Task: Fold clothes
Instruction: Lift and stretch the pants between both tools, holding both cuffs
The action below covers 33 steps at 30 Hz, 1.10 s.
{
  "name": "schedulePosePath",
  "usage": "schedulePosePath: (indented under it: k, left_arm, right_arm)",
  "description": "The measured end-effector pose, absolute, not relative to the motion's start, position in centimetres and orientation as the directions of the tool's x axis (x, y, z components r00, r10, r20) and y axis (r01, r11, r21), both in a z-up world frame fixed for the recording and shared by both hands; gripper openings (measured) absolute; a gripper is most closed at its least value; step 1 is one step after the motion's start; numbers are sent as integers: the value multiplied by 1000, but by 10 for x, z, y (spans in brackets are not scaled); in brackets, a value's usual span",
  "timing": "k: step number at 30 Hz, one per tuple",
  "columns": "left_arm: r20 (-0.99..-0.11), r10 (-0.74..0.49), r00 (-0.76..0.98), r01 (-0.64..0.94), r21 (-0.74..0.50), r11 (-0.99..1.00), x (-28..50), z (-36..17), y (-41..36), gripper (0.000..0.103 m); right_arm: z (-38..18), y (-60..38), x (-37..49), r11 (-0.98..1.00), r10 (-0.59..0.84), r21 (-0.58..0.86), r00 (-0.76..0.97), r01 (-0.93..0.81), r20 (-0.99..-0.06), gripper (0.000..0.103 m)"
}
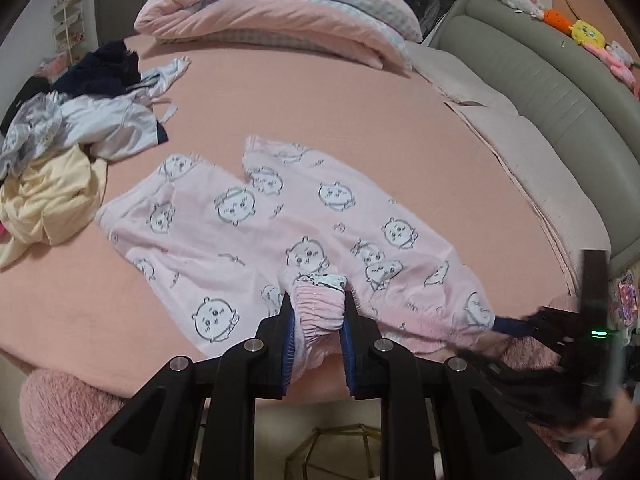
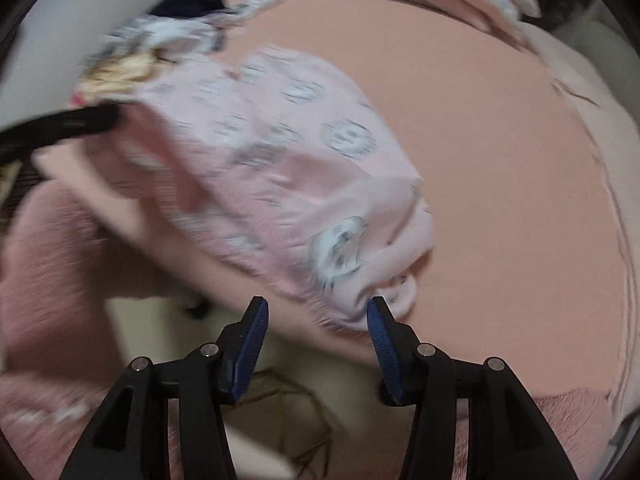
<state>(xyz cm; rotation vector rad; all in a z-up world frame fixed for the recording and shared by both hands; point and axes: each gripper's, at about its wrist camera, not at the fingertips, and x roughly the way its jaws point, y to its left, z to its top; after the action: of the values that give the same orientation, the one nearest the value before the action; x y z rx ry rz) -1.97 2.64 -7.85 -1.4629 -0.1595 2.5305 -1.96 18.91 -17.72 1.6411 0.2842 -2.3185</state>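
Pink pyjama trousers (image 1: pixel 280 216) printed with cartoon faces lie spread on the pink bed sheet (image 1: pixel 320 100), legs pointing away from me. My left gripper (image 1: pixel 317 300) is shut on the bunched elastic waistband (image 1: pixel 318 312) at the near edge. In the left wrist view the right gripper (image 1: pixel 520 322) shows at the right end of the waistband. In the blurred right wrist view my right gripper (image 2: pixel 316 306) stands open, its blue pads (image 2: pixel 380 328) apart, with the trousers (image 2: pixel 288 152) just ahead and the cloth's edge touching the right pad. The left gripper (image 2: pixel 72 122) appears as a dark bar at the left.
A heap of unfolded clothes (image 1: pixel 68 128), white, navy and yellow, sits at the bed's left side. A folded pink quilt (image 1: pixel 280 12) lies at the far end. A grey padded headboard (image 1: pixel 540 92) with plush toys runs along the right. A fluffy pink rug (image 1: pixel 68 420) lies below the bed's near edge.
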Motion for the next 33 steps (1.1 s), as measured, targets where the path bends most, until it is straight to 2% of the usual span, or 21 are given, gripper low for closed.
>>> schedulePosePath:
  k: [4, 7, 9, 11, 12, 15, 16, 17, 18, 19, 20, 25, 28, 32, 33]
  left_arm:
    - [-860, 214, -463, -92, -193, -977, -17, -96, 23, 18]
    - [-893, 170, -416, -61, -159, -985, -20, -117, 27, 19]
    - [-892, 215, -398, -64, -207, -976, -19, -128, 28, 22]
    - [-887, 257, -383, -68, -250, -966, -17, -133, 30, 39]
    - [-890, 253, -380, -66, -246, -967, -17, -135, 31, 43]
    - [-910, 144, -389, -33, -143, -989, -21, -143, 29, 45]
    - [-914, 108, -391, -22, -108, -994, -22, -146, 29, 36]
    - [-917, 87, -390, -8, -91, -996, -23, -147, 26, 6]
    - [-919, 95, -383, 11, -107, -994, -25, -145, 21, 5]
    - [-916, 104, -388, 19, -120, -993, -26, -140, 17, 5]
    - [-903, 115, -415, 8, -131, -991, -26, -129, 14, 5]
    - [-766, 217, -605, -132, -172, -976, -18, -29, 21, 5]
    - [-647, 291, -705, -220, -191, -957, -4, 38, 27, 5]
    - [-485, 365, -795, -309, -196, -931, 34, 116, 32, 5]
    - [-458, 375, -806, -321, -194, -927, 40, 129, 31, 5]
  right_arm:
    - [-203, 196, -31, -960, -60, -39, -339, 277, -939, 51]
    - [-209, 193, -30, -964, -27, -75, -374, 256, -927, 56]
    - [-209, 184, -24, -950, 13, -136, -400, 280, -916, 57]
    - [-208, 178, -16, -935, 38, -179, -417, 305, -908, 57]
    - [-207, 181, -15, -942, 14, -147, -402, 303, -915, 57]
    - [-207, 192, -11, -954, -42, -74, -375, 289, -926, 56]
    - [-208, 195, -12, -956, -50, -64, -374, 286, -926, 56]
    - [-209, 196, -15, -956, -52, -63, -375, 288, -926, 55]
    - [-208, 197, -17, -956, -54, -62, -378, 288, -924, 52]
    - [-203, 199, -20, -958, -54, -62, -387, 281, -921, 36]
    - [-198, 202, -23, -960, -54, -61, -396, 274, -917, 15]
    - [-122, 240, -34, -980, -154, 58, -551, 188, -820, 10]
    - [-62, 261, -34, -978, -193, 97, -637, 183, -746, 10]
    - [10, 289, -10, -932, -347, 313, -692, 182, -633, 12]
    - [18, 288, -6, -938, -335, 293, -709, 186, -621, 12]
